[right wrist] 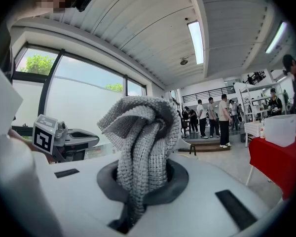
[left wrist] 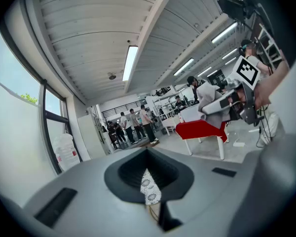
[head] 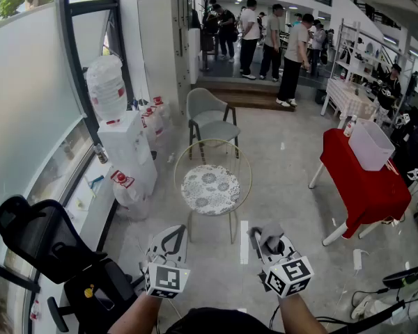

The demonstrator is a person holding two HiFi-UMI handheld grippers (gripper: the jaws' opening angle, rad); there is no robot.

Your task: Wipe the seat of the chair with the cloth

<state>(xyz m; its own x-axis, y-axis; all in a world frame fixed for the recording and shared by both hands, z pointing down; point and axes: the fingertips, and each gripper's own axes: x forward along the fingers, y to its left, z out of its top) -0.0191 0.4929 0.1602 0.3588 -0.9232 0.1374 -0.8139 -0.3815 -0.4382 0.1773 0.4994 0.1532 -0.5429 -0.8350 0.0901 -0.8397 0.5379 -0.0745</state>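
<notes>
The chair [head: 212, 189] has a round patterned seat in a thin gold wire frame and stands on the floor just ahead of both grippers. My right gripper [head: 269, 243] is shut on a bunched grey knitted cloth [head: 270, 236], held short of the seat's near right edge. In the right gripper view the cloth [right wrist: 140, 132] rises in folds out of the jaws of the right gripper [right wrist: 145, 179]. My left gripper [head: 171, 242] hovers before the seat's near left edge, shut and empty. A sliver of the patterned seat [left wrist: 149, 191] shows past the left gripper [left wrist: 149, 180].
A grey armchair [head: 212, 120] stands behind the round chair. White boxes and a water jug [head: 122, 139] line the window wall at left. A black office chair [head: 45, 239] sits near left. A red-draped table [head: 366, 179] with a white bin [head: 370, 145] stands at right. Several people [head: 272, 33] stand far back.
</notes>
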